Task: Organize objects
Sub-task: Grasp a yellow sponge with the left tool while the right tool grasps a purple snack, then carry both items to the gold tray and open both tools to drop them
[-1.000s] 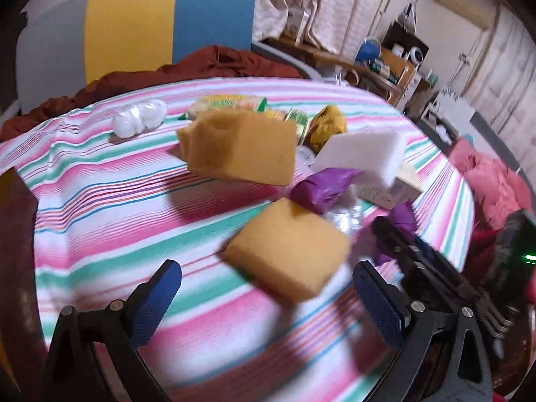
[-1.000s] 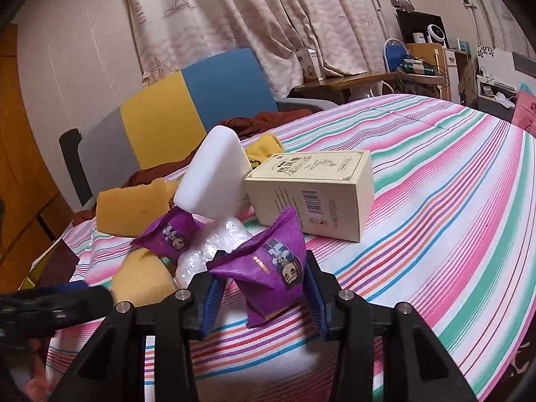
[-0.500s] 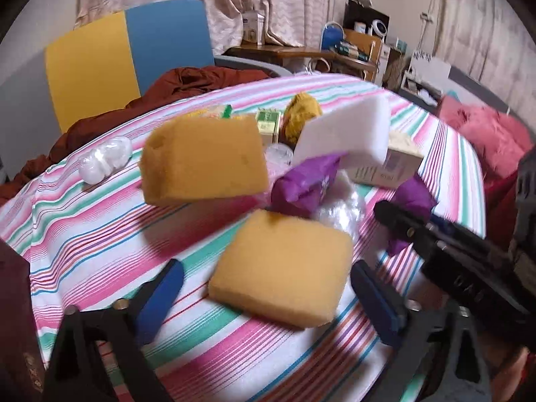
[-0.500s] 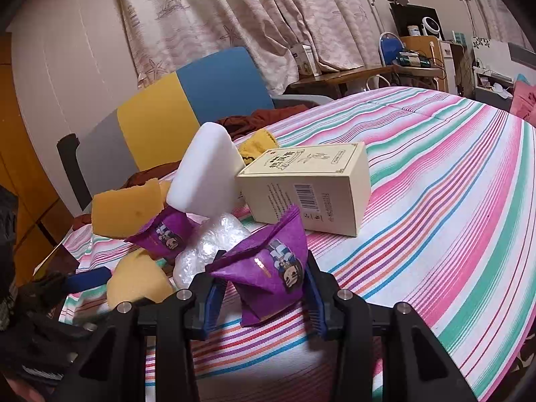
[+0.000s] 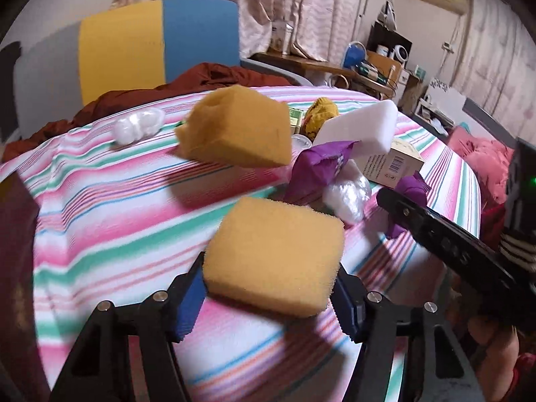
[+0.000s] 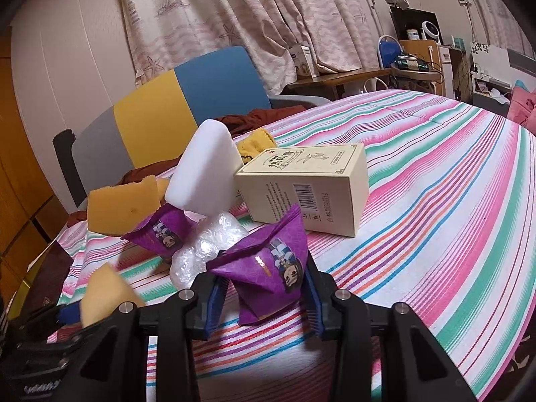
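Left gripper [image 5: 269,296] fingers pinching yellow sponge [image 5: 274,254]; right gripper [image 6: 261,296] fingers pinching purple packet [image 6: 268,264] between them.

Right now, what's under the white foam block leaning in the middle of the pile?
The white foam block leans over a purple packet and crinkled clear plastic wrap, beside the cream box. Whatever lies beneath its base is covered.
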`<action>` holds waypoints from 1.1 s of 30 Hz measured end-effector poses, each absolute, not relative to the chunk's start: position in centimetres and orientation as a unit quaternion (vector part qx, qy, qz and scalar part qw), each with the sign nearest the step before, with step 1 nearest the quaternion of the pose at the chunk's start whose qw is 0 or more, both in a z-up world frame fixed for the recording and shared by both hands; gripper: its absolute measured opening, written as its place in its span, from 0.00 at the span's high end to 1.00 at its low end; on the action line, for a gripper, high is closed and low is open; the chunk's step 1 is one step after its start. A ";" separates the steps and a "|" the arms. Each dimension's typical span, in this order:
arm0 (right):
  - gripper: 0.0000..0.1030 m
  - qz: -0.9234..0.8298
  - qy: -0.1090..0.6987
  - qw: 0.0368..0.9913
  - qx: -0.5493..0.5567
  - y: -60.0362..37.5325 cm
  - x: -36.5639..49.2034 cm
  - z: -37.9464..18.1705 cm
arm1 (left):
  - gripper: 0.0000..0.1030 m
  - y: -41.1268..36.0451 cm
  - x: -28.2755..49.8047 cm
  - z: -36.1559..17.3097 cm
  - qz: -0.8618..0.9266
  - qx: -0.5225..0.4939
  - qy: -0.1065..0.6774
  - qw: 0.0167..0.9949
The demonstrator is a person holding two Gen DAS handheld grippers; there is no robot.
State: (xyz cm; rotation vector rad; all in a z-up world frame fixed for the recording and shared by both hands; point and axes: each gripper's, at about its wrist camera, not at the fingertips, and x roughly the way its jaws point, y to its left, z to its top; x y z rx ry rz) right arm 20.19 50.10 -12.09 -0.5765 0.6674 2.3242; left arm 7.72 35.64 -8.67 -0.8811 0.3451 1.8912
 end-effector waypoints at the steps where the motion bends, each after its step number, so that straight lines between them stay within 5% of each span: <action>1: 0.61 0.885 0.253 0.323 -0.220 50.1 20.2 -12.1 | 0.35 35.2 8.0 -8.7 0.783 -0.360 0.142 0.486; 18: 0.62 0.890 0.206 0.341 -0.221 48.4 19.7 -11.2 | 0.35 22.6 7.7 -4.5 0.829 -0.355 0.047 0.429; 33: 0.62 0.914 0.192 0.287 -0.211 43.8 18.2 -8.0 | 0.35 10.3 1.0 -4.3 0.884 -0.375 -0.017 0.277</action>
